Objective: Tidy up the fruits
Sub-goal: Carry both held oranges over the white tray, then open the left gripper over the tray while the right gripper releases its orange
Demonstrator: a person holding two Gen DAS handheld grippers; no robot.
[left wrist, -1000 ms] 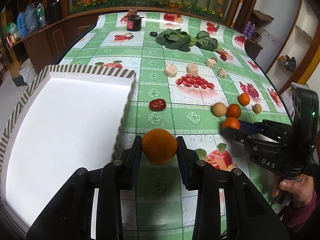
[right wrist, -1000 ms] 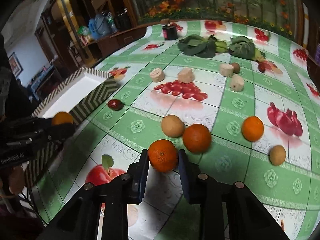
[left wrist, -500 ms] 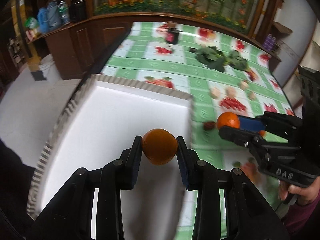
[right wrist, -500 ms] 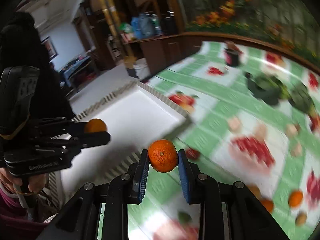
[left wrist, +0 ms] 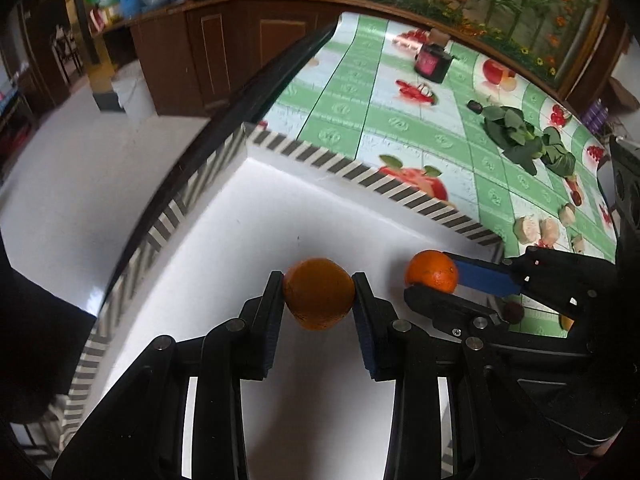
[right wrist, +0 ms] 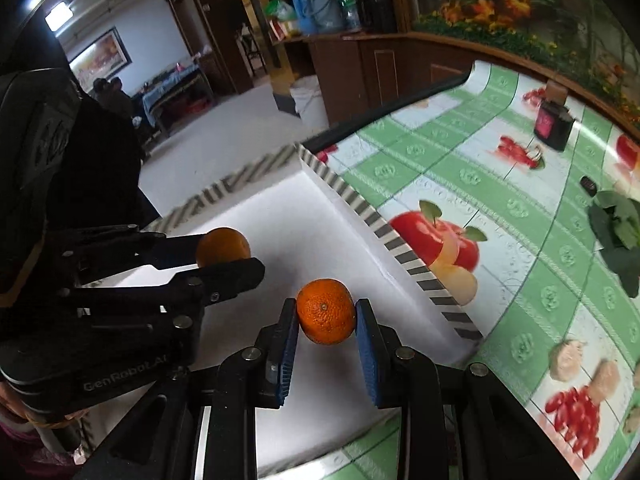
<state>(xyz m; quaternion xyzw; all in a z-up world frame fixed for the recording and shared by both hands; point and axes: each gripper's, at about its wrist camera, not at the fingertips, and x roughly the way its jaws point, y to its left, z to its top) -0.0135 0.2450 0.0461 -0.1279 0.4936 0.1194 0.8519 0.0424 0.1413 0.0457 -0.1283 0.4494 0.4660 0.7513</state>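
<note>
both grippers, left (left wrist: 319, 300) and right (right wrist: 326, 312), are each clamped on an orange (left wrist: 319, 298) over the white tray (left wrist: 256, 216). height's hard to judge, so dropping now could roll them into each other or bounce out.

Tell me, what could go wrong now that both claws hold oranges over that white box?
The left gripper and right gripper hang close together, so they might bump. Each orange is pinched only at its sides; released from above the white tray, it could bounce or roll.
</note>
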